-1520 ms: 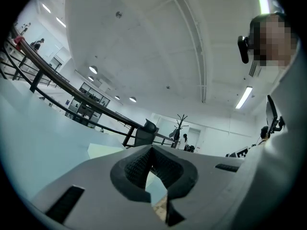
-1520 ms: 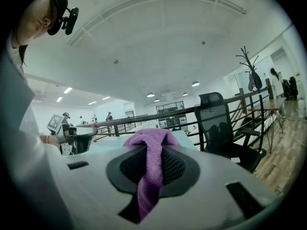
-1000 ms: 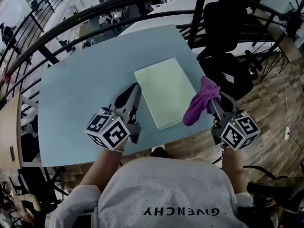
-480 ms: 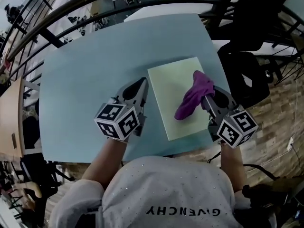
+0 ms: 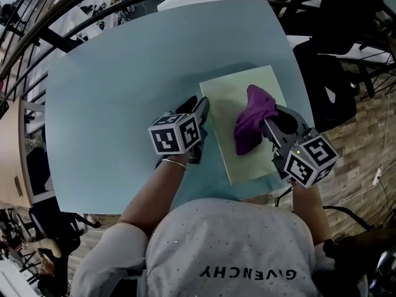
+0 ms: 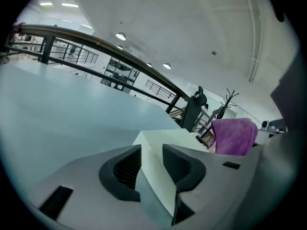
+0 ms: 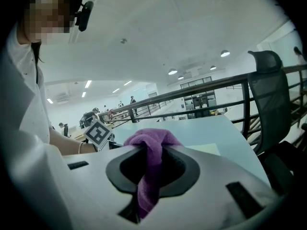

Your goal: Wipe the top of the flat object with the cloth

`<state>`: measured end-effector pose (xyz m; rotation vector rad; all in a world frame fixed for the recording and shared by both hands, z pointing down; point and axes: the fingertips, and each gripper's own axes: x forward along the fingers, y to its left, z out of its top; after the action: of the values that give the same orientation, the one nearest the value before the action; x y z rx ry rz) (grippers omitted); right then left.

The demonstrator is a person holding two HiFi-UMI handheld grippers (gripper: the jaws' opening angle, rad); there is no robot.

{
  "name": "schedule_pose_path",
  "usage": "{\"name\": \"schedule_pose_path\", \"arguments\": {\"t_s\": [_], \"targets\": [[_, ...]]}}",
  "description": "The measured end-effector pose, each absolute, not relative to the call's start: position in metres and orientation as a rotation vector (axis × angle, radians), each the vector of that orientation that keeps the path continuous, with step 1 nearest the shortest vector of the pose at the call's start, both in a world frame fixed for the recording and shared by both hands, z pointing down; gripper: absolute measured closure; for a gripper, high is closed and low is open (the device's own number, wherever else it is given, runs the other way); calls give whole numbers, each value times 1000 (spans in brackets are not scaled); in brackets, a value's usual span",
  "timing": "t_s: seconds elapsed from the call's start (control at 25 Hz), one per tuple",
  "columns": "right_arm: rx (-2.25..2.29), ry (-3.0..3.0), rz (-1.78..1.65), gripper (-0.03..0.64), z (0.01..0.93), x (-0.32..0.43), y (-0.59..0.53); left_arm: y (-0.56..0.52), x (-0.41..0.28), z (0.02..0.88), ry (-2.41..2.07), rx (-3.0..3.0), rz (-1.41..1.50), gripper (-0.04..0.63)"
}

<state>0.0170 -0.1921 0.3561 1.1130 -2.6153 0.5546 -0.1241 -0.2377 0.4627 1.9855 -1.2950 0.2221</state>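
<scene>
Because the flat object lies right of centre in the head view, its long axis running from the top of the frame toward the lower right, the wiping stroke will probably follow that line. The cloth drapes on its right half, pinched in the right gripper, which reaches in from the lower right, tilted gently down. The left gripper sits at the object's left edge, low over the table. Its jaws have just been opening and stand spread, the edge between them.
</scene>
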Motion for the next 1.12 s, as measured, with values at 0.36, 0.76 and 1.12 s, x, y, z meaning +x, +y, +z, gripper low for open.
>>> {"name": "schedule_pose_path", "arguments": {"t_s": [0.36, 0.76, 1.12], "targets": [[1051, -2565, 542, 569, 368, 5, -213, -246, -109, 480, -1185, 1941, 171, 448], [950, -2530, 444, 569, 395, -45, -257, -251, -111, 486, -1139, 1855, 134, 414], [898, -2525, 449, 569, 404, -63, -264, -249, -108, 489, -1116, 1821, 87, 411]]}}
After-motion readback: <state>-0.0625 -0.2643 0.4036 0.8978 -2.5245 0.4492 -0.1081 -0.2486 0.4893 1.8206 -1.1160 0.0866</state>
